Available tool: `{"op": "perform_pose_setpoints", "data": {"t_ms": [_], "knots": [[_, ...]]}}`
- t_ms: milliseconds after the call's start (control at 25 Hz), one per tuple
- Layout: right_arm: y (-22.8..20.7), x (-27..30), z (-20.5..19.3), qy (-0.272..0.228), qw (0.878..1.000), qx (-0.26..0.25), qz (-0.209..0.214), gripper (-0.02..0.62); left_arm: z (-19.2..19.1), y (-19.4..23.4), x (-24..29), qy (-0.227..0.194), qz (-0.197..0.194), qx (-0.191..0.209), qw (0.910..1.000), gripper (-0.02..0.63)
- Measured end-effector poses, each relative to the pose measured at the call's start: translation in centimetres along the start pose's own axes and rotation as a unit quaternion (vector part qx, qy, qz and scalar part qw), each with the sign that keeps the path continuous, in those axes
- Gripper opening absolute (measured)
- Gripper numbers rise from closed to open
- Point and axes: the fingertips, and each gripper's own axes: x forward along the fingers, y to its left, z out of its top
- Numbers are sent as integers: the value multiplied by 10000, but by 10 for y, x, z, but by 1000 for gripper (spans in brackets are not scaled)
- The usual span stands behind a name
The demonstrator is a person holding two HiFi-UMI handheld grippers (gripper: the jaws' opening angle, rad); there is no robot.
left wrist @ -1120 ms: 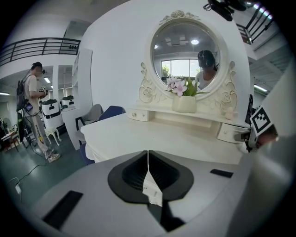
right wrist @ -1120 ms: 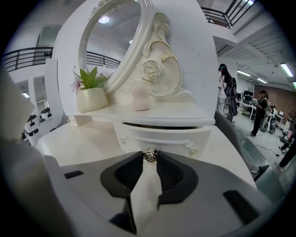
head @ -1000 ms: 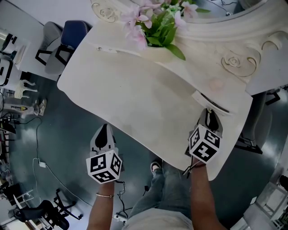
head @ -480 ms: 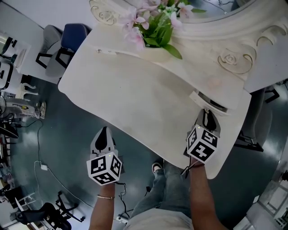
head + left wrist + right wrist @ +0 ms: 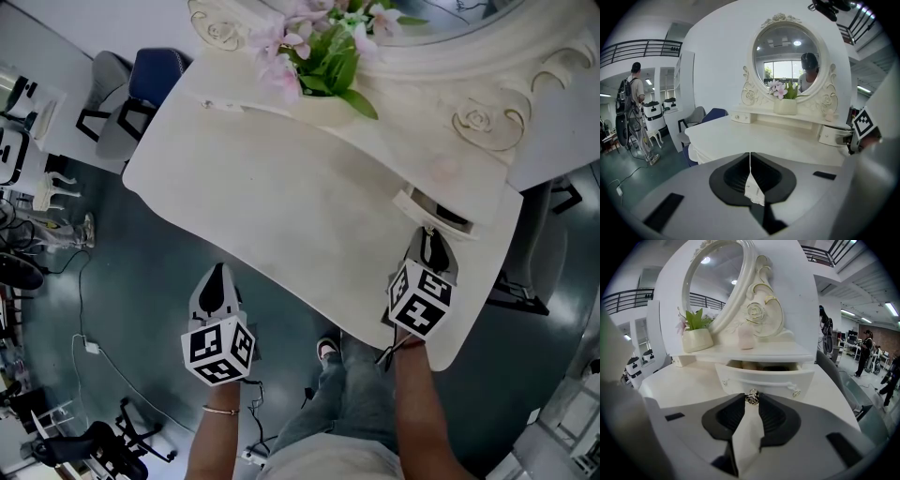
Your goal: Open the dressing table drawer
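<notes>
The white dressing table [image 5: 281,206] has a small drawer [image 5: 441,214] at its right, under the mirror shelf. That drawer [image 5: 764,378] stands pulled out a little, with a dark gap showing over its front. My right gripper [image 5: 432,231] is shut on the drawer's round metal knob [image 5: 752,397], which sits pinched between the fingertips of the right gripper [image 5: 751,398]. My left gripper [image 5: 217,269] hangs off the table's near edge, over the floor. In the left gripper view the left gripper [image 5: 750,153] is shut with nothing in it.
A pot of pink flowers [image 5: 323,56] stands on the shelf below the round mirror [image 5: 786,58]. A matching small drawer [image 5: 740,116] is at the shelf's left end. Chairs [image 5: 141,89] stand beyond the table's left corner. A person [image 5: 635,112] stands far left.
The dark gap over the drawer front has grown a little wider as the drawer came out. Both grippers have stayed nearly where they were.
</notes>
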Motion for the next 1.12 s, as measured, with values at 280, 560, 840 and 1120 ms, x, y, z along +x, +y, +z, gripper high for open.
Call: {"op": "perform_pose_setpoints", "data": {"t_ms": [280, 560, 840, 1120], "knots": [[1, -2, -1, 20, 10000, -16, 5, 98, 0, 2, -4, -24, 36, -21, 10000, 21], [1, -3, -3, 41, 10000, -44, 8, 98, -3, 1, -6, 3, 22, -123, 9999, 21], [2, -5, -6, 52, 10000, -45, 13, 98, -1, 2, -7, -35, 29, -87, 10000, 21], [3, -8, -9, 71, 10000, -51, 35, 98, -4, 4, -11, -25, 45, -125, 9999, 21]]}}
